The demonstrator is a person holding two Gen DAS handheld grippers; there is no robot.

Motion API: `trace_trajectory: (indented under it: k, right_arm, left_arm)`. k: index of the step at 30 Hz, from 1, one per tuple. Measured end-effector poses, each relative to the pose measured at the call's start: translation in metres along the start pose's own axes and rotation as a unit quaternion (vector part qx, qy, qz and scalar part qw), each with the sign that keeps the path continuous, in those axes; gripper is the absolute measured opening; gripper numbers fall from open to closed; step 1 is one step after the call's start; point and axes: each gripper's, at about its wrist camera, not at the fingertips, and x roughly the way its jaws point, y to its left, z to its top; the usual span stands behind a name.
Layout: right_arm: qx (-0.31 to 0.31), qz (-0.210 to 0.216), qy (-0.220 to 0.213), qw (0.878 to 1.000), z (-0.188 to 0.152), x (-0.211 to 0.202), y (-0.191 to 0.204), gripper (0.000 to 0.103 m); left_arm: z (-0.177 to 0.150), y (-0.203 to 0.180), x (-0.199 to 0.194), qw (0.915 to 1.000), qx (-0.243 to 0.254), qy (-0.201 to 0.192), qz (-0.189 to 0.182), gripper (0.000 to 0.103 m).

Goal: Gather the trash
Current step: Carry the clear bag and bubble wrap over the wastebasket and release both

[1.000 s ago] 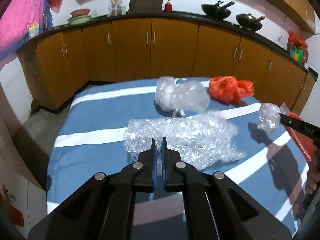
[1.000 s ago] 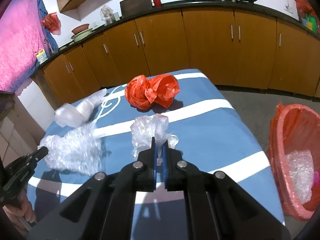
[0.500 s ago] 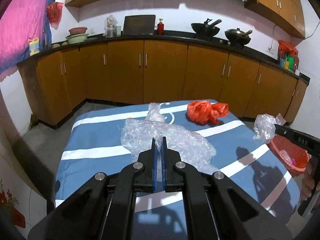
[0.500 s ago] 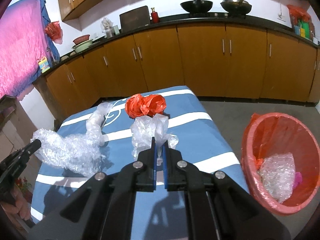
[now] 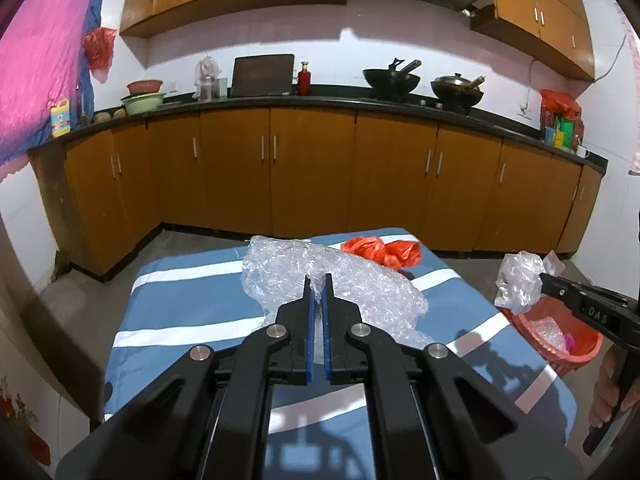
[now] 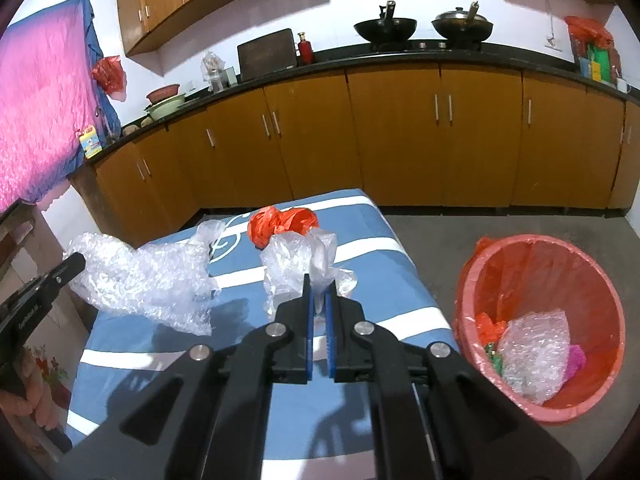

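- Trash is what I carry in both hands: my left gripper [image 5: 317,280] is clamped on a big sheet of bubble wrap [image 5: 340,284], and my right gripper [image 6: 319,280] is clamped on a crumpled clear plastic bag [image 6: 298,260].
- Bubble wrap is pinched at one fold between my left blue pads [image 5: 310,312], which stand almost together; the bulk of it billows out past the fingertips toward 12 o'clock and sags away to 3 o'clock, lifted above the blue striped table [image 5: 180,312].
- From my right wrist view the same wrap hangs off the left gripper's tip at 9 o'clock, its loose end drooping toward the tabletop; I cannot tell whether it touches.
- Clear plastic bag is nipped by a thin tail between my right pads [image 6: 330,312], also nearly together; its puffed body rises beyond the tips toward 11 o'clock, clear of the table.
- From my left wrist view that bag sits at 3 o'clock, on the end of the right gripper, above the bin.
- An orange plastic bag [image 6: 280,222] lies on the far end of the table, at 12 o'clock beyond both held pieces and apart from them.
- The red bin [image 6: 536,264] stands on the floor just beside the table, at 3 o'clock from my right fingers, with bubble wrap and coloured scraps already inside it.
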Motion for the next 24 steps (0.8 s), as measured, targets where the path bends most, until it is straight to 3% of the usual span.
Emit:
trace_trajectory:
  k: [24]
  right_arm:
    - [0.031,-0.059,-0.029,0.997,0.003,-0.039,-0.071,0.006]
  left_arm:
    - [0.015,-0.092,0.011,0.9973,0.023,-0.022,-0.066,0.003]
